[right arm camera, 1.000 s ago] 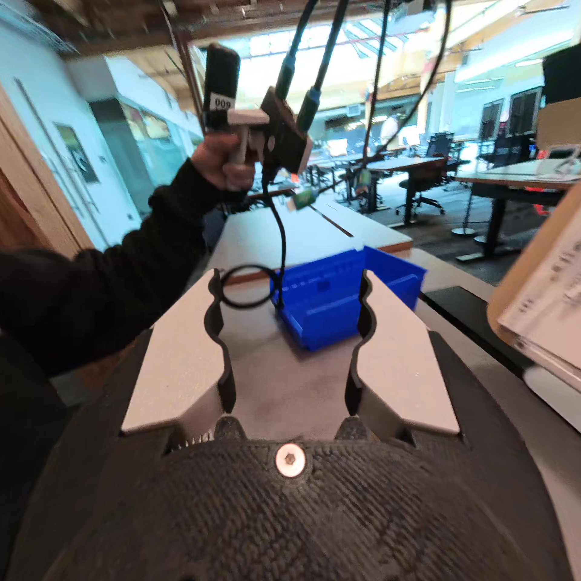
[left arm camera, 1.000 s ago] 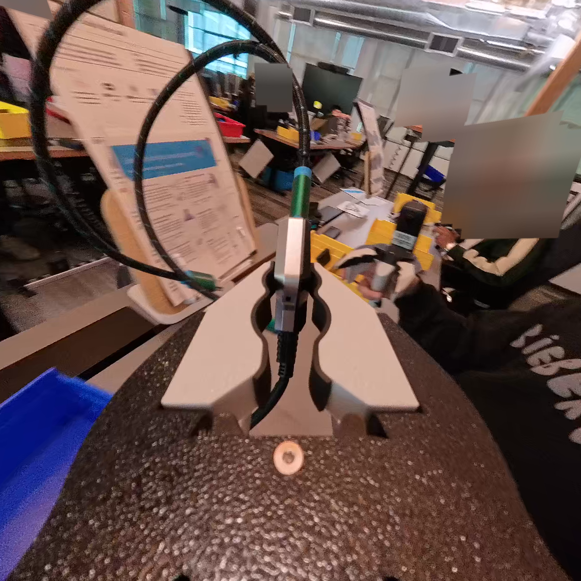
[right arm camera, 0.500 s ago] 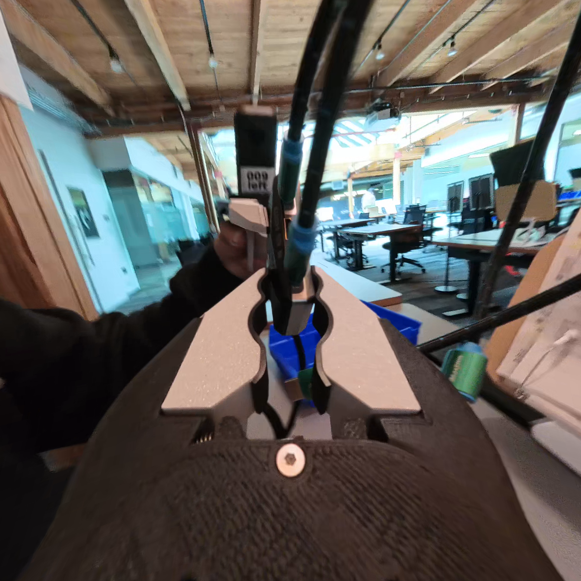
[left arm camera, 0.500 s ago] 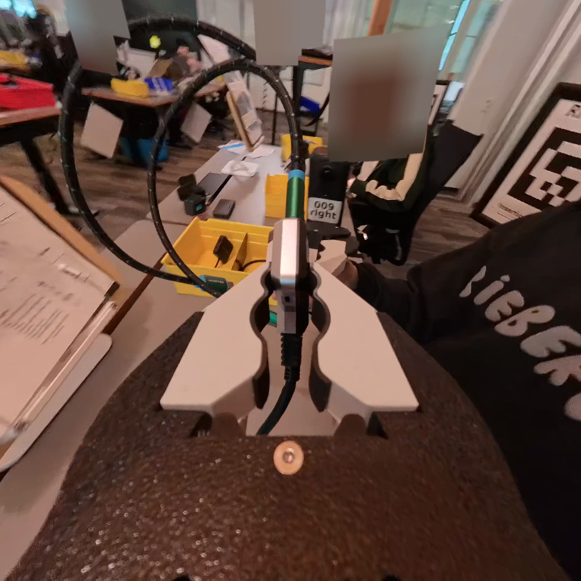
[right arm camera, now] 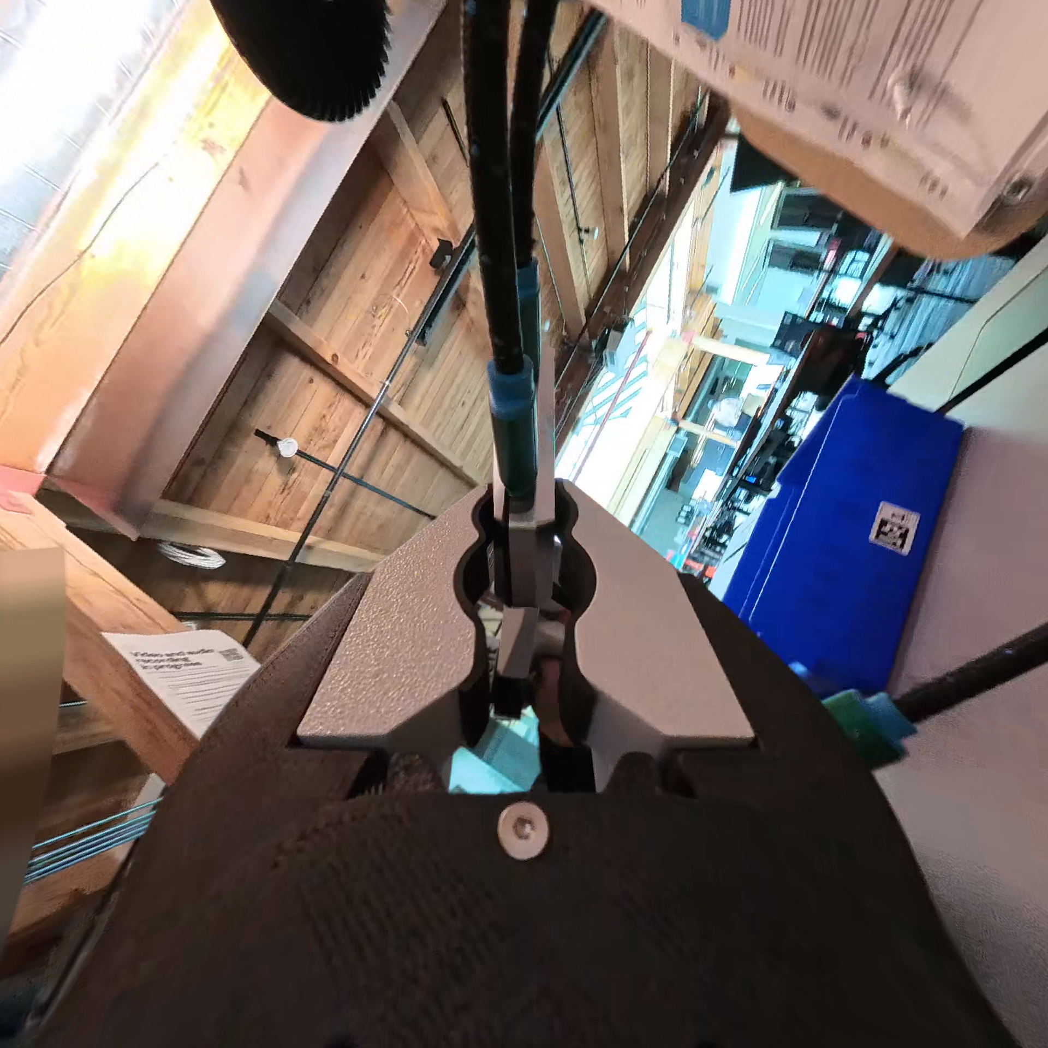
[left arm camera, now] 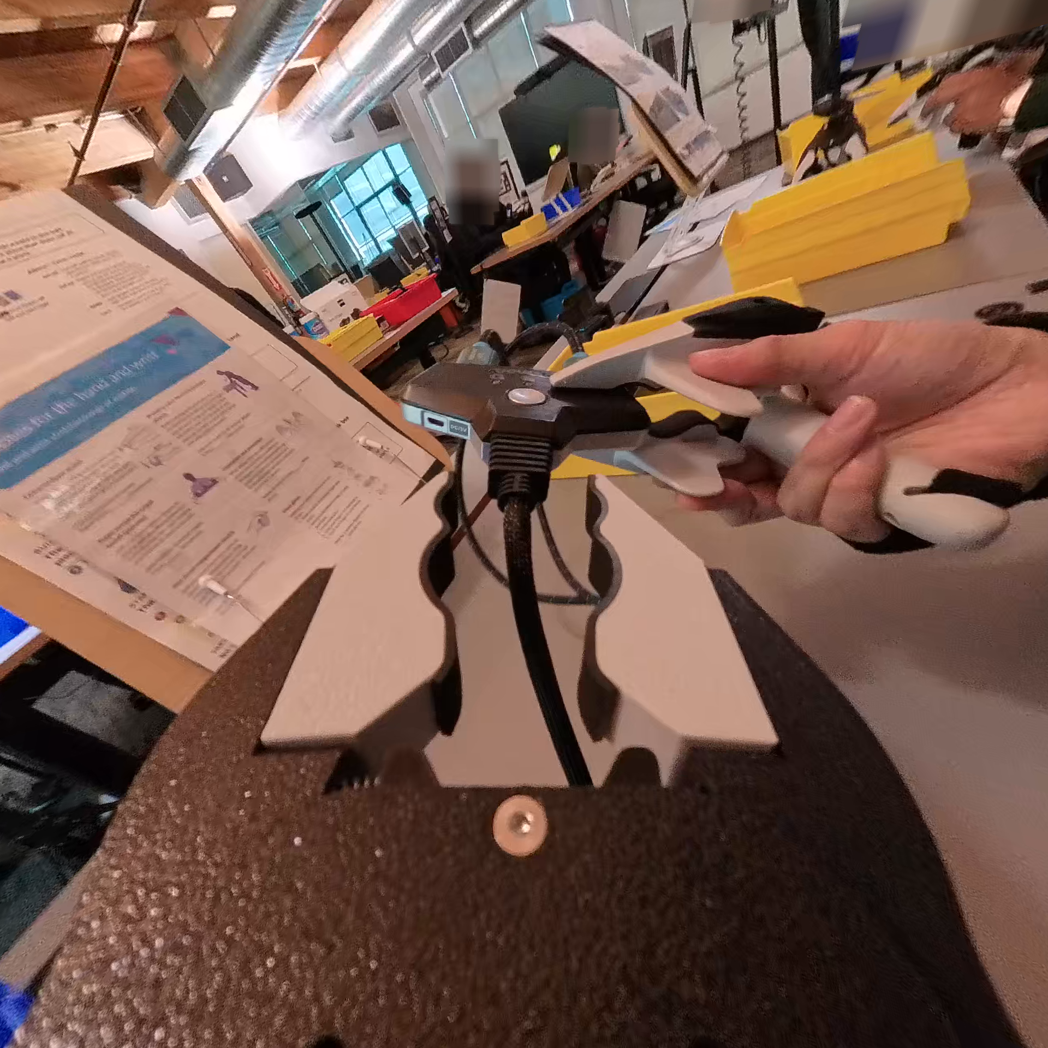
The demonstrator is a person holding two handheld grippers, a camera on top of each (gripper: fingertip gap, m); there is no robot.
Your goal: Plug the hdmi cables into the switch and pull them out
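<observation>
- Here, at centre frame, we see the dark switch [left arm camera: 482, 404] pinched edge-on by our right gripper [right arm camera: 524, 561].
- Our left gripper [left arm camera: 519, 573] is spread apart, its black cable [left arm camera: 524, 595] running between the fingers, untouched.
- A yellow bin [left arm camera: 839, 210] sits on the table [left arm camera: 850, 652], upper right.

Open workshop: silver ceiling ducts [left arm camera: 363, 62] over timber beams, gridded windows [left arm camera: 368, 187] at the far end, grey bench [left arm camera: 850, 652] with yellow bins [left arm camera: 850, 210], plank wood wall [right arm camera: 351, 340], blue bin [right arm camera: 839, 544], daylight glare upper left.
</observation>
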